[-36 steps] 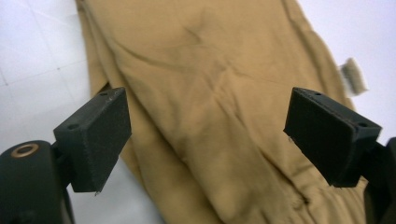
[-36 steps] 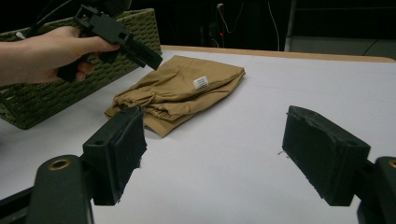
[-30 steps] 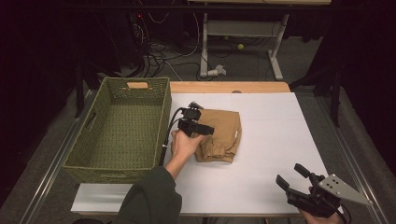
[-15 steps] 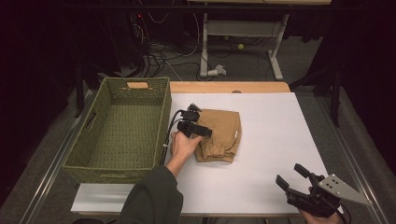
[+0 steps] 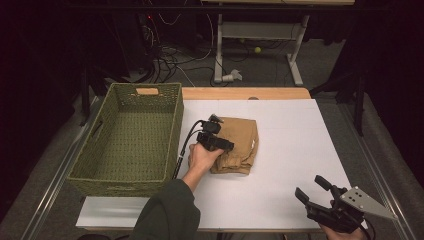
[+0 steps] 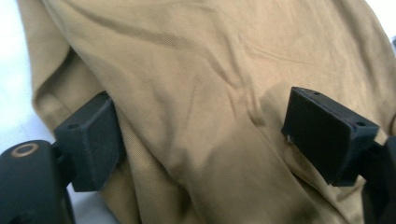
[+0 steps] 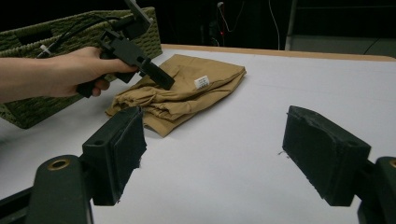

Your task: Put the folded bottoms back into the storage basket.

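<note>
A: Where does the folded tan cotton garment (image 5: 237, 145) lie?

B: It lies on the white counter (image 5: 300, 145), near its middle, just to the right of the rectangular green woven basket (image 5: 130, 140). In the right gripper view a small white label (image 7: 201, 82) shows on the garment's upper fold, and the lower layers are bunched at the near edge.

A: What is the state of the left hand-held gripper (image 5: 216, 142)?

B: The person's left hand (image 5: 200, 159) holds it over the garment's left part. In the left gripper view its two black jaws stand wide apart, one at each side of a raised fold of tan fabric; the left jaw lies against the cloth near the garment's edge, and the right jaw sits over the fabric. Whether the right jaw touches the cloth cannot be told. Nothing is clamped between them.

A: And the right hand-held gripper (image 5: 314, 192)?

B: It is at the counter's near right corner, well apart from the garment, carrying its grey three-cornered plate (image 5: 364, 202). In the right gripper view its jaws are spread wide over bare white counter, with nothing between them.
</note>
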